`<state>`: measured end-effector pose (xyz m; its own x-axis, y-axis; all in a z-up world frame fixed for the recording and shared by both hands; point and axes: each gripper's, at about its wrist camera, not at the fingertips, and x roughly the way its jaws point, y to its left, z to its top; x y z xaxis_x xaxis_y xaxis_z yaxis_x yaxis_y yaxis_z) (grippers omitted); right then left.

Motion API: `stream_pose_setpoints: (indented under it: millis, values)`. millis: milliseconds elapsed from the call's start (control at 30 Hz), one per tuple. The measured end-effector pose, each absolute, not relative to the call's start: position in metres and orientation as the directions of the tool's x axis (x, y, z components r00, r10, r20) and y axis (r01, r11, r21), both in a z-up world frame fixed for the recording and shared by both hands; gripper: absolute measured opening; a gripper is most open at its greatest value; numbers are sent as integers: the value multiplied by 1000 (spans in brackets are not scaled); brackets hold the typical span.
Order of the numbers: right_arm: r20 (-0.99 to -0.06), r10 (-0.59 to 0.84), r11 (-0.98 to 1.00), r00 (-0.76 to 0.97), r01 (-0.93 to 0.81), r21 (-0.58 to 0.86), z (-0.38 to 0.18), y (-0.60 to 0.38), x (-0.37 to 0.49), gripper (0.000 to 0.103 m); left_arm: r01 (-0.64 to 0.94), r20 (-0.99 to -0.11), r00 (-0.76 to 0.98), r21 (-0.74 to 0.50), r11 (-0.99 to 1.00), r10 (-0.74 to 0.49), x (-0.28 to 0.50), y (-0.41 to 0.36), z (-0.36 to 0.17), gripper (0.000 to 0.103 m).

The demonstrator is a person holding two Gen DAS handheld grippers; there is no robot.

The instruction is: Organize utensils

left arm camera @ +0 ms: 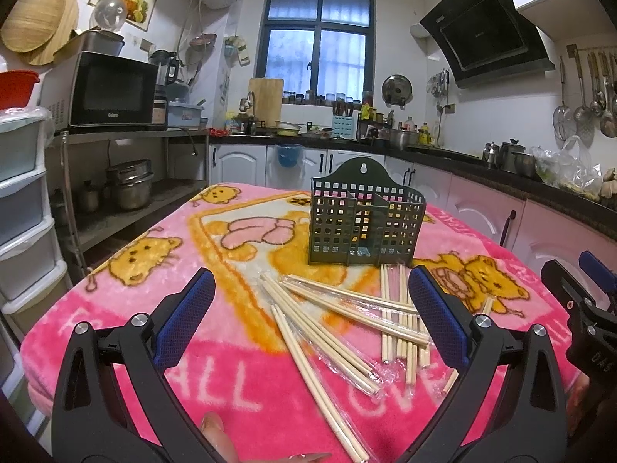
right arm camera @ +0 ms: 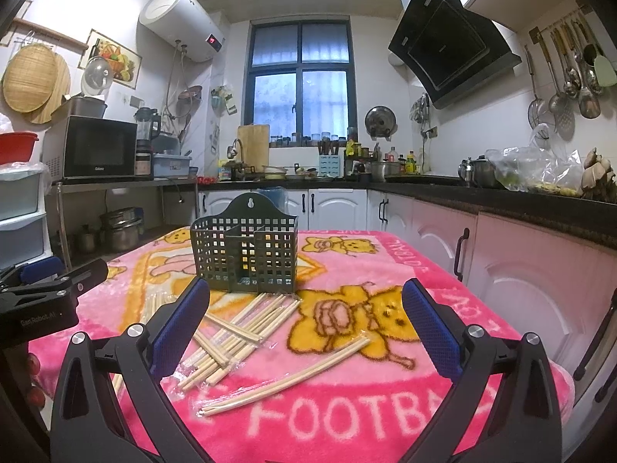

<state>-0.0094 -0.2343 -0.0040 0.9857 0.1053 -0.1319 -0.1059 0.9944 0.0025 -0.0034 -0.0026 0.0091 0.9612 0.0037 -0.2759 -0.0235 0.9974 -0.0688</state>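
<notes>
A dark green slotted utensil holder [left arm camera: 364, 222] stands upright on the pink blanket-covered table [left arm camera: 115, 332]; it also shows in the right wrist view [right arm camera: 245, 252]. Several wooden chopsticks in clear wrap [left arm camera: 339, 320] lie scattered in front of it, also visible in the right wrist view [right arm camera: 239, 333]. A separate pair of chopsticks [right arm camera: 289, 376] lies nearer the right gripper. My left gripper [left arm camera: 310, 316] is open and empty, above the chopsticks. My right gripper [right arm camera: 306, 322] is open and empty, above the table in front of the holder. The right gripper's body shows at the left view's right edge [left arm camera: 578, 308].
Kitchen counters with white and pink cabinets [right arm camera: 520, 270] run along the back and right. A metal shelf with a microwave [left arm camera: 112, 92] and pots stands left, next to plastic drawers [left arm camera: 23, 208]. The left gripper's body [right arm camera: 46, 301] sits at the right view's left edge.
</notes>
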Motion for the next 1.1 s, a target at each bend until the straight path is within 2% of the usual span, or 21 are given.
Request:
stream_pose_setpoints:
  millis: [1100]
  values:
    - [-160, 156, 987, 975, -161, -14, -8, -224, -5, 97, -42, -290, 957, -115, 992, 7, 1, 13, 5, 93]
